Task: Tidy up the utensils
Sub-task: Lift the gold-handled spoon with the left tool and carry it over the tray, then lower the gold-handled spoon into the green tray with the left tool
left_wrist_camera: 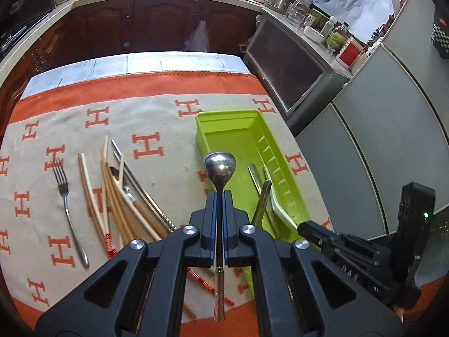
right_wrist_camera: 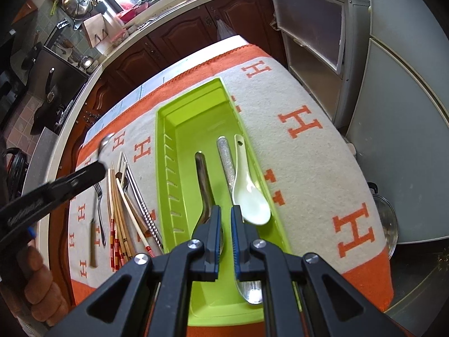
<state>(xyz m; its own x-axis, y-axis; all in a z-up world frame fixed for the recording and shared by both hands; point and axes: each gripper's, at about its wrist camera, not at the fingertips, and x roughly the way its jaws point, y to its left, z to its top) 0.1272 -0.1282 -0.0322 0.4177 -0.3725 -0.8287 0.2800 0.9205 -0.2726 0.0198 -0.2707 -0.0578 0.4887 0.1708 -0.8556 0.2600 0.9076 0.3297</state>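
A: Where is the metal spoon (left_wrist_camera: 219, 168) seen?
B: It is clamped by its handle in the left tongs (left_wrist_camera: 219, 196), bowl pointing to 12 o'clock, raised above the near-left edge of the green tray (left_wrist_camera: 224, 118). In the right wrist view the same spoon (right_wrist_camera: 105, 141) is found at 10 o'clock, blurred.

A: And the right tongs (right_wrist_camera: 224, 213)?
B: A narrow gap is seen between the blades, nothing is pinched in it. They are held over the tray's (right_wrist_camera: 168, 129) near half.

A: What is lying in the tray?
B: A white ceramic spoon (right_wrist_camera: 249, 193) along the 3 o'clock wall, a glittery-handled spoon (right_wrist_camera: 227, 163) just beside it, its bowl partly hidden under the right tongs, and a dark-handled utensil (right_wrist_camera: 203, 179) toward the slotted 9 o'clock wall.

A: Outside the tray?
B: A heap of chopsticks (left_wrist_camera: 112, 196), wooden and metal, is spread at 9 o'clock of the tray, with another spoon partly buried in it. A fork (left_wrist_camera: 67, 196) is laid farther out at 9 o'clock, apart from the heap. A wooden-handled piece (right_wrist_camera: 93, 241) lies near the fork; its type cannot be told.

A: Surface?
B: The tabletop is covered by a cloth with orange H marks (left_wrist_camera: 148, 146). A hand (right_wrist_camera: 42, 289) is visible at 8 o'clock in the right wrist view.
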